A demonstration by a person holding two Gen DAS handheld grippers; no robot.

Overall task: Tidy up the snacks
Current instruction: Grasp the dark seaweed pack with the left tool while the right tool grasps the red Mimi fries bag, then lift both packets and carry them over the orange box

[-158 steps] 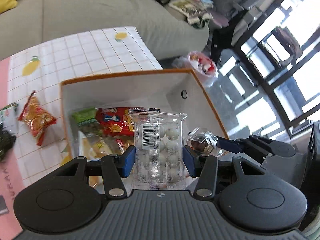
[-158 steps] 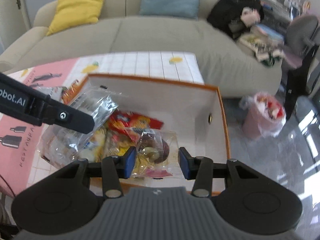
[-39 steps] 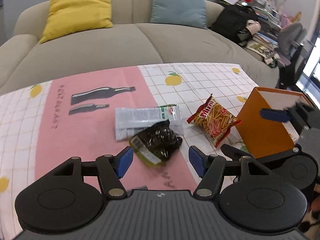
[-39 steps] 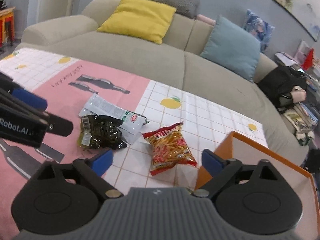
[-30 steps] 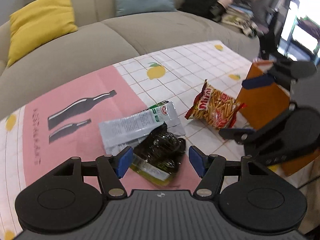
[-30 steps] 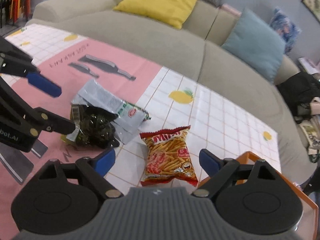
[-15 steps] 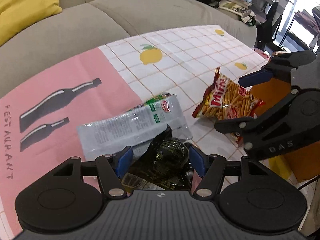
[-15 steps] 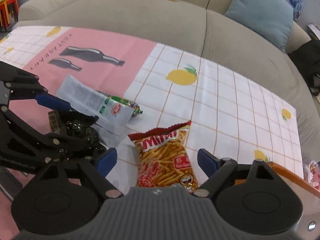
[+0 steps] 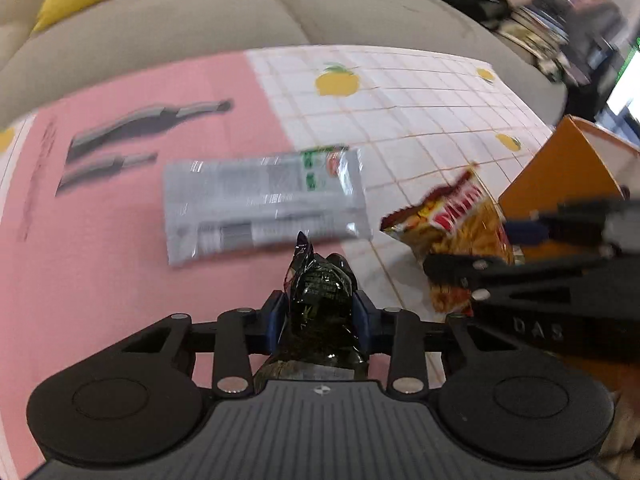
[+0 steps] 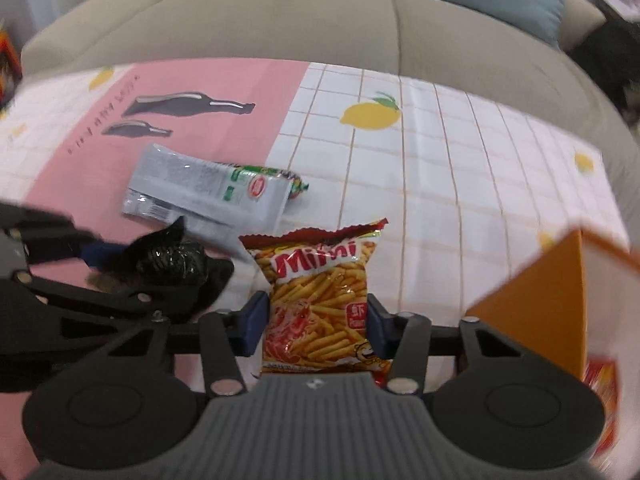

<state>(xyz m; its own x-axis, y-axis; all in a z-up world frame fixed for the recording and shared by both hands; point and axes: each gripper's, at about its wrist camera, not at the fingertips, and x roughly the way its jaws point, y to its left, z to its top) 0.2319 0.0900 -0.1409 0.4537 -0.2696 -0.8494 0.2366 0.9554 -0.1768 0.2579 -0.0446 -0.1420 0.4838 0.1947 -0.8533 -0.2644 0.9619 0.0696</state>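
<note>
Squeezing the dark snack bag [image 9: 320, 304], our left gripper [image 9: 318, 322] has just closed on it, in front of the silver packet [image 9: 260, 204]. Our right gripper [image 10: 316, 326] was closing; its pads touch the chips bag [image 10: 320, 300], between the packet and the orange box [image 10: 540, 304].

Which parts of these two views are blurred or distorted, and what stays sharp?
Left wrist view: silver packet and sofa smeared by motion, dark bag crisp. Right wrist view: chips bag sharp, orange box smeared; fisheye bends the tablecloth edges.
</note>
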